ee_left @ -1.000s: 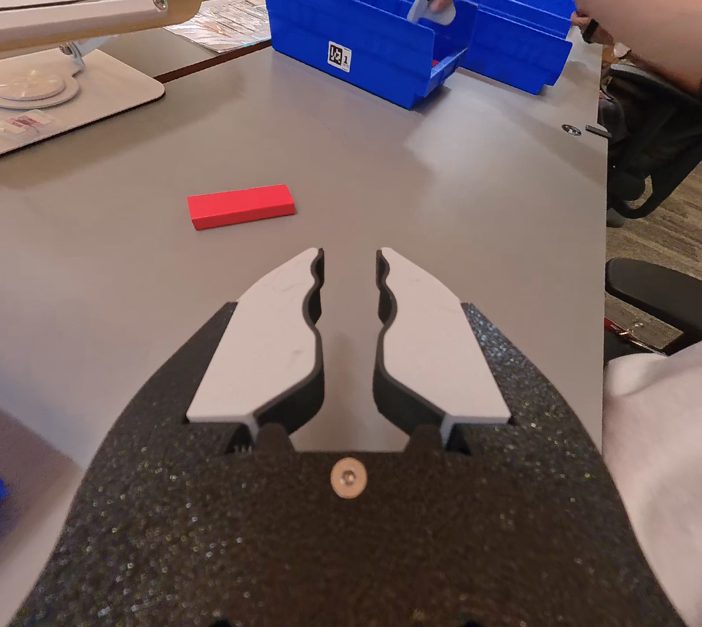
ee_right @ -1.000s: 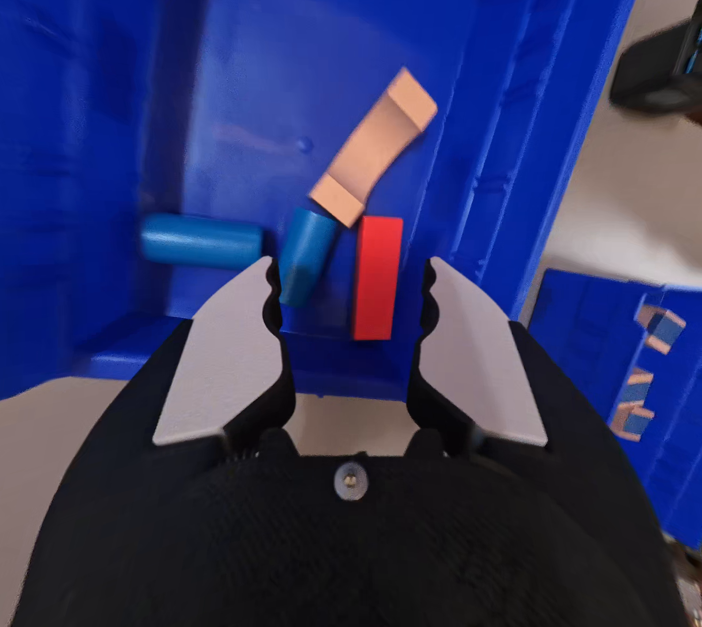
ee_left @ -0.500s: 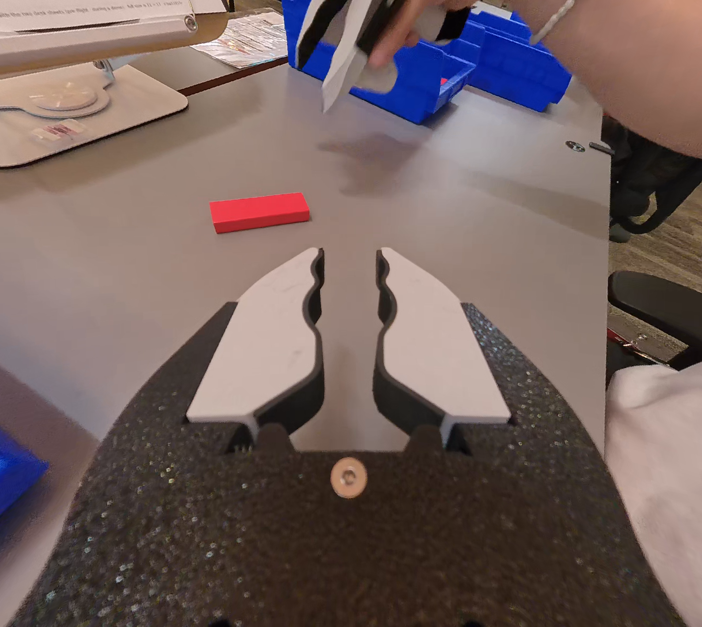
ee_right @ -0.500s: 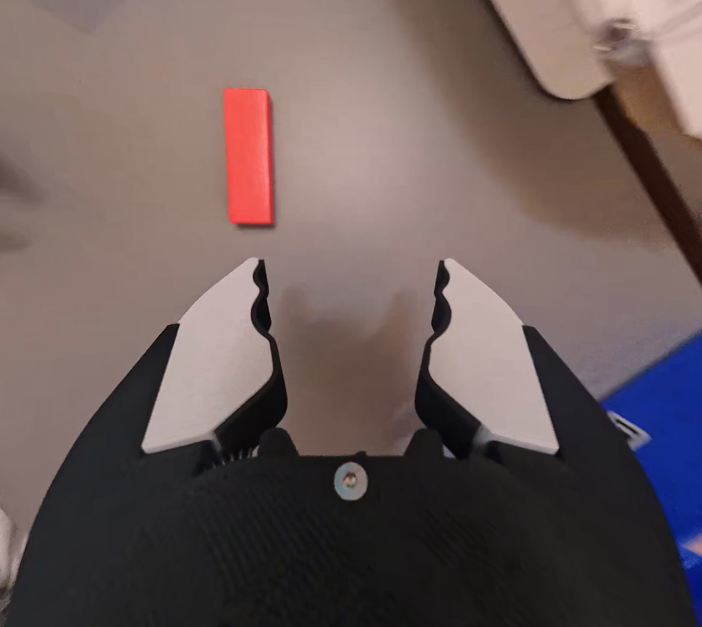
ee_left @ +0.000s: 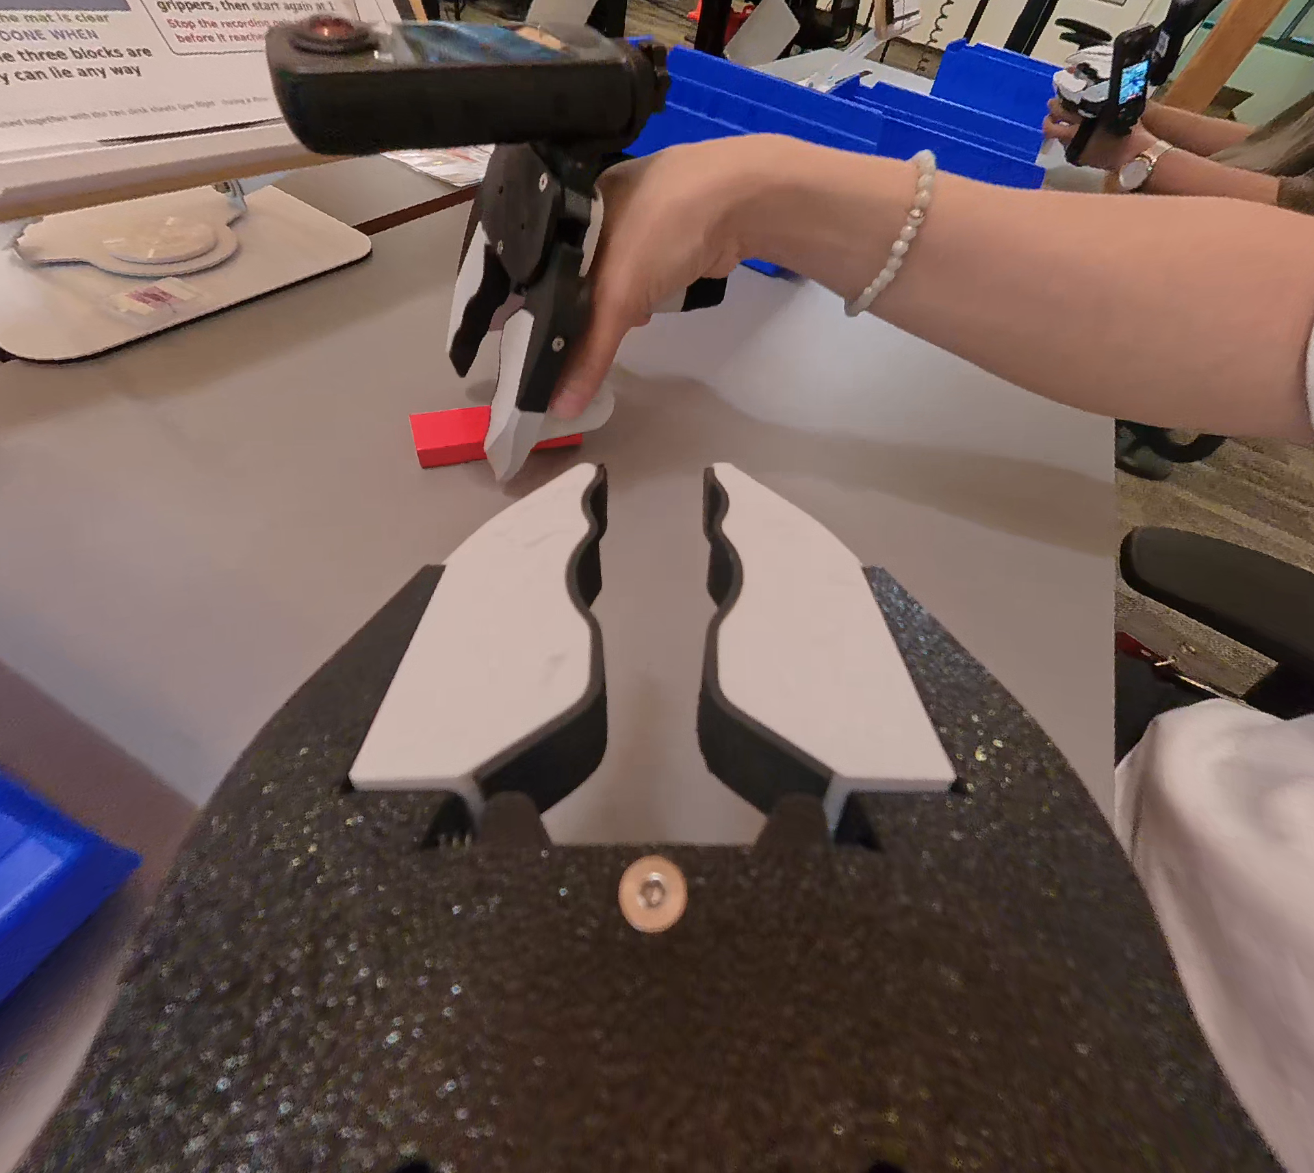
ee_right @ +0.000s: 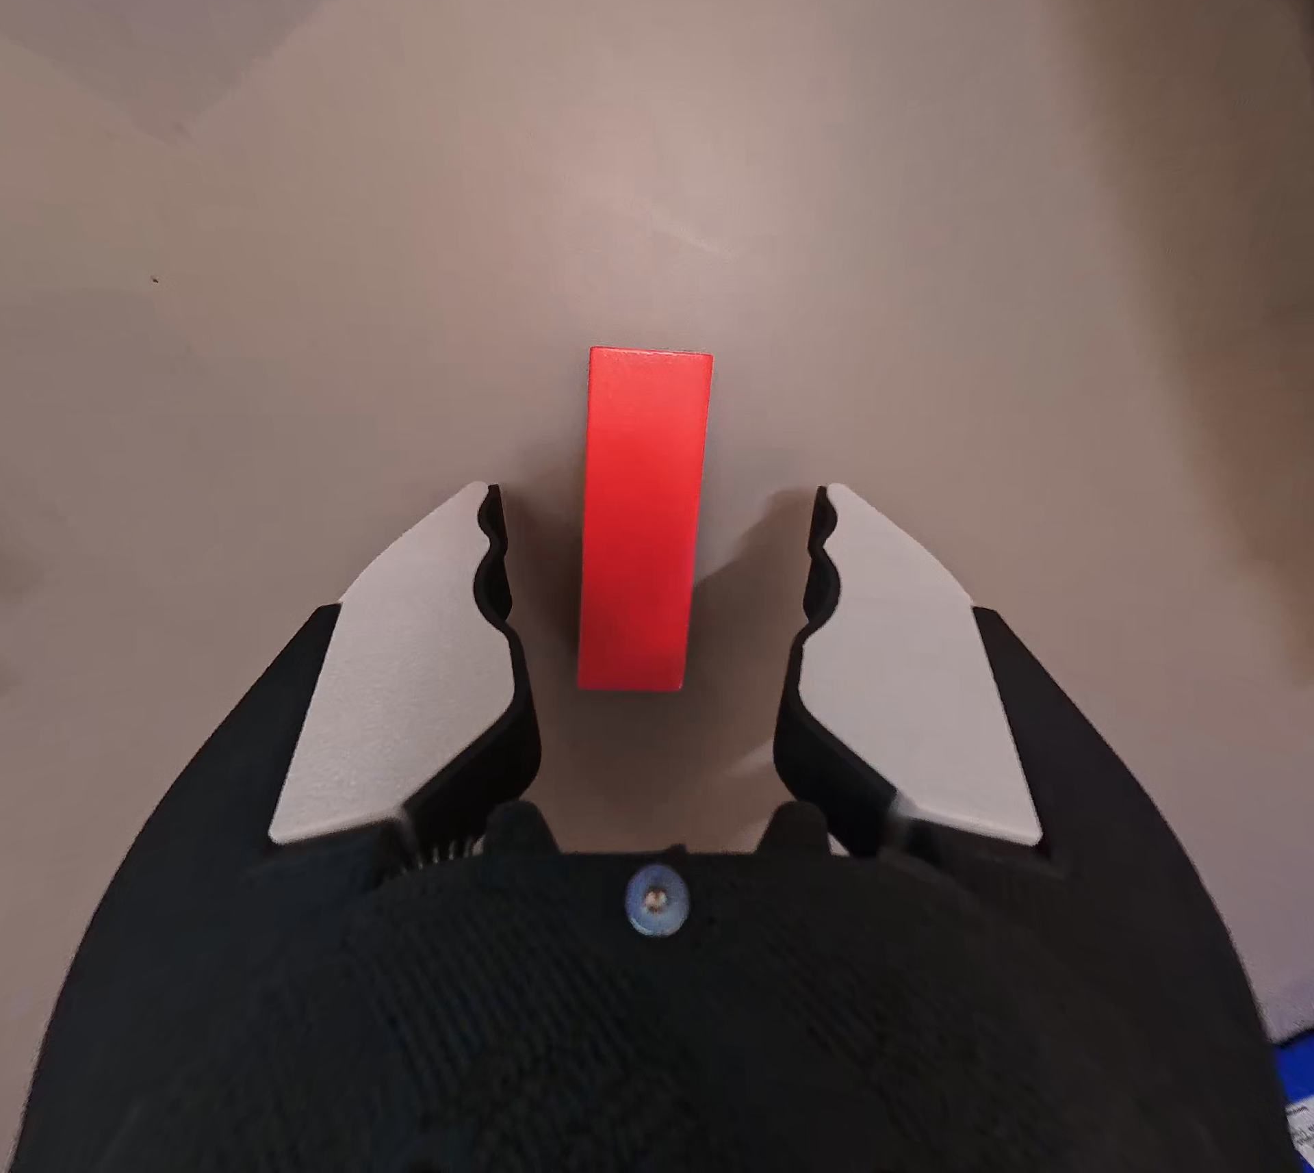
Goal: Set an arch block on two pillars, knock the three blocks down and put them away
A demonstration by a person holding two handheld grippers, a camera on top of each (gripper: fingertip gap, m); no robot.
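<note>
Red block (ee_right: 643,517) lies flat on the grey table (ee_right: 355,214), framed by the spread right gripper (ee_right: 658,488); best squeezed squarely across its long sides. The left gripper (ee_left: 654,470) hovers nearby, narrowly parted and empty.

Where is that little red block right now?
The red block lies flat on the grey table, between the open jaws of the right gripper, touching neither. In the left wrist view it sits just ahead of the left gripper, slightly left.

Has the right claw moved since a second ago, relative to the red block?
Yes. The right claw left the blue bin and came down over the red block on the grey table, its open fingers now straddling it.
</note>
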